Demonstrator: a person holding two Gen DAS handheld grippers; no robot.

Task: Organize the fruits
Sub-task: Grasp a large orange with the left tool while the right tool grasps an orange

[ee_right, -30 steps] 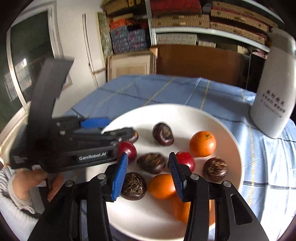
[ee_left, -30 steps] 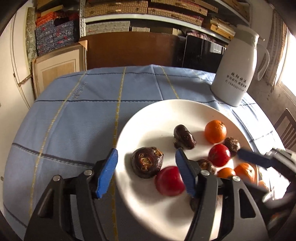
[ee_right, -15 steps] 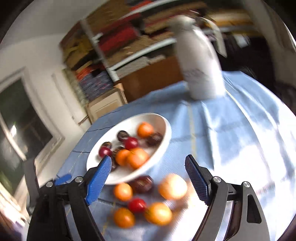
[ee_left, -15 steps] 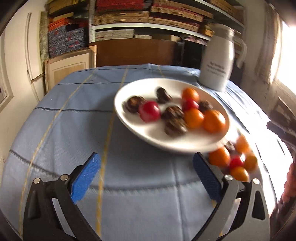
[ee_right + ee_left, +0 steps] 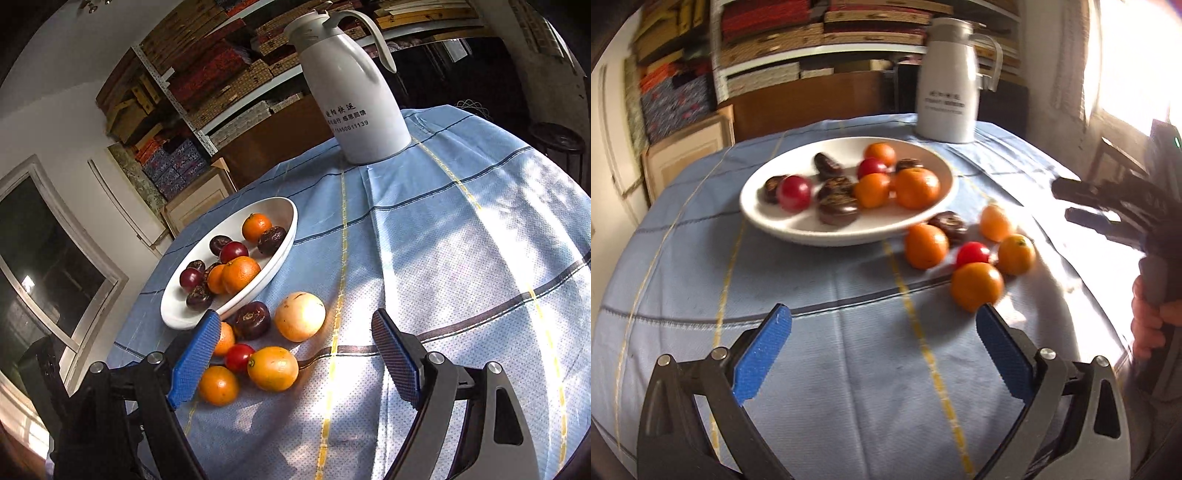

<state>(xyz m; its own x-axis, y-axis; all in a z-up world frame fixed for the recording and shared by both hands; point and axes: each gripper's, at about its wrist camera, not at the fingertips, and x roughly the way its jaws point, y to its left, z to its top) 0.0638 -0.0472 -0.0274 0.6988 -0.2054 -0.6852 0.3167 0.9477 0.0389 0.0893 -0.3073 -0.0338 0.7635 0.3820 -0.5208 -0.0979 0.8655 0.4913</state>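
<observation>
Both the left gripper [image 5: 882, 354] and right gripper [image 5: 295, 362] have jaws wide apart holding nothing, and the loose fruits [image 5: 272, 367] beside the plate [image 5: 284, 254] on the worktop look round, light and rolly, so pinch one gently across its middle.

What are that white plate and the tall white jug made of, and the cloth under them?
Plate: probably glazed ceramic, smooth and glossy white. Jug: painted metal or plastic, satin, with printed lettering; unclear which. Tablecloth: woven fabric, matte blue, with creases and a dotted weave.
</observation>
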